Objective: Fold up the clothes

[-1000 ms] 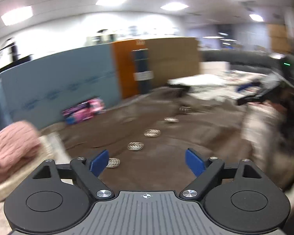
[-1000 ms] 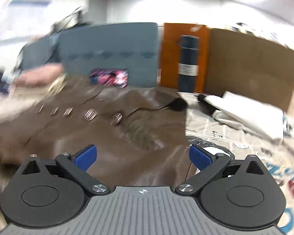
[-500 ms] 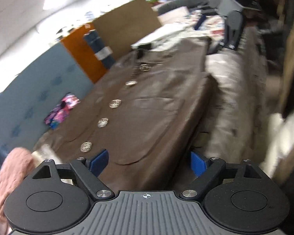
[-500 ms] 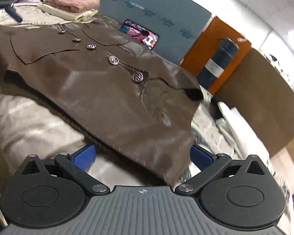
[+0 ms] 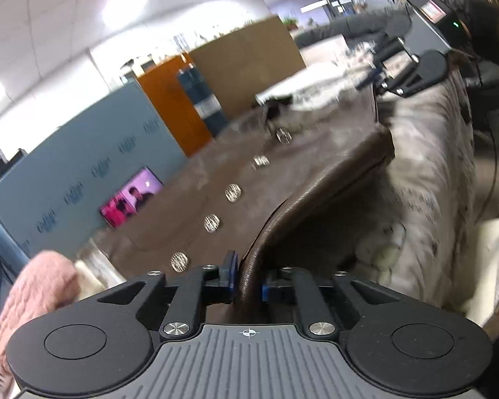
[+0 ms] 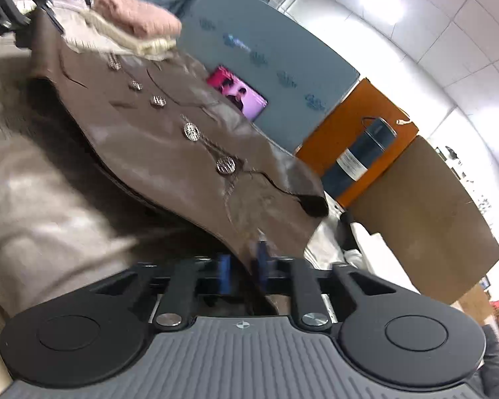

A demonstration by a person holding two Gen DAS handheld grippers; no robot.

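Observation:
A brown leather vest (image 5: 292, 179) with a row of silver buttons lies on a cloth-covered table. My left gripper (image 5: 248, 281) is shut on the vest's near edge, which curls up from the table. In the right wrist view the same vest (image 6: 169, 143) stretches away, and my right gripper (image 6: 243, 272) is shut on its other near corner. The right gripper also shows in the left wrist view (image 5: 409, 76) at the far end of the vest.
A folded pink knit (image 5: 33, 296) on a cream garment sits at the vest's far side, also in the right wrist view (image 6: 136, 16). A patterned table cover (image 5: 432, 179) hangs over the front edge. Blue, orange and brown partitions stand behind.
Both grippers were open above the vest; they have dropped to its front edge and closed on it. The edge now lifts off the table.

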